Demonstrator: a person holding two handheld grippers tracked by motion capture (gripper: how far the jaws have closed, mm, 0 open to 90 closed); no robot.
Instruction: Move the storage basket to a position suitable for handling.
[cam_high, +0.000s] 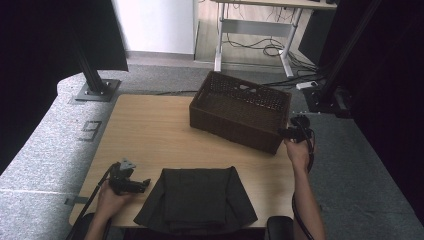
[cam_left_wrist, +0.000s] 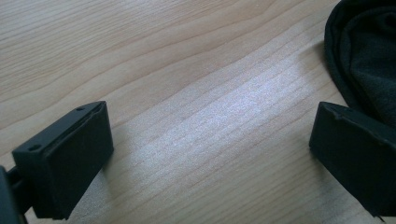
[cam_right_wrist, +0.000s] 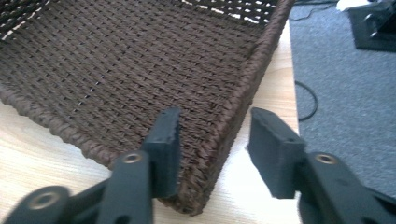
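Note:
A dark brown wicker basket (cam_high: 231, 126) stands at the table's far right. My right gripper (cam_high: 286, 133) is at its right near corner. In the right gripper view the jaws of that gripper (cam_right_wrist: 215, 122) stand astride the basket's side wall (cam_right_wrist: 236, 116), one over the inside, one outside, and pale table shows between the outer jaw and the wall. A folded black cloth (cam_high: 196, 200) lies at the near edge. My left gripper (cam_high: 141, 184) rests on the table just left of it, open, with bare wood between the jaws of the gripper (cam_left_wrist: 210, 154) and the cloth (cam_left_wrist: 369, 56) beside one jaw.
The wooden table (cam_high: 150, 130) is bare between cloth and basket. Black frame posts on base plates (cam_high: 97, 90) stand off its far corners. Grey carpet (cam_right_wrist: 341, 93) with a cable lies past the right edge, and a desk with cables stands behind.

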